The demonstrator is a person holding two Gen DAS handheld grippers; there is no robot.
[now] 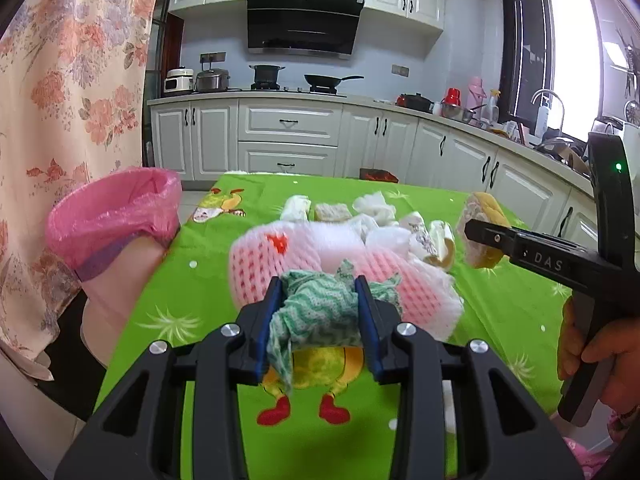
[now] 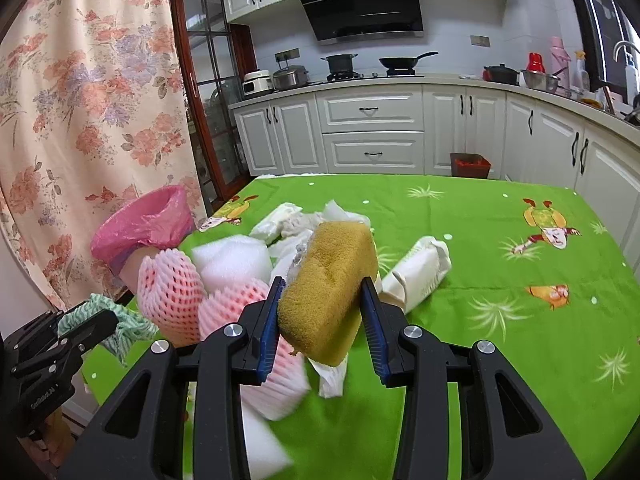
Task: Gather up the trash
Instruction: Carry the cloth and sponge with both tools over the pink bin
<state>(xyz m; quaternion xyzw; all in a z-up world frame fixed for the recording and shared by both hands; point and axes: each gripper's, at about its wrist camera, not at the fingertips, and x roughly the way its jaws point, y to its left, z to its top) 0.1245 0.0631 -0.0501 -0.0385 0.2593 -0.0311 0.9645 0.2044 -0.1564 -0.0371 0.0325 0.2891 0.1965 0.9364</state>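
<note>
Both tongs grip trash: left tongs [image 1: 319, 294] cloth [image 1: 320, 308], right tongs [image 2: 323, 300] sponge [image 2: 326, 292]

Two fisheye views, each mounted just behind a handheld gripper, look forward and slightly down across a green tablecloth [image 1: 188, 248] toward far kitchen cabinets [image 2: 372, 128]; both share the pink-lined bin [image 1: 116, 216] at left.

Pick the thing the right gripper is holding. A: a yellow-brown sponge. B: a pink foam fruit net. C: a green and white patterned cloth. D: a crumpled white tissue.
A: in the right wrist view the yellow-brown sponge sits clamped between the right gripper's blue pads, lifted clear of the green tablecloth; the patterned cloth is in the left gripper.
</note>
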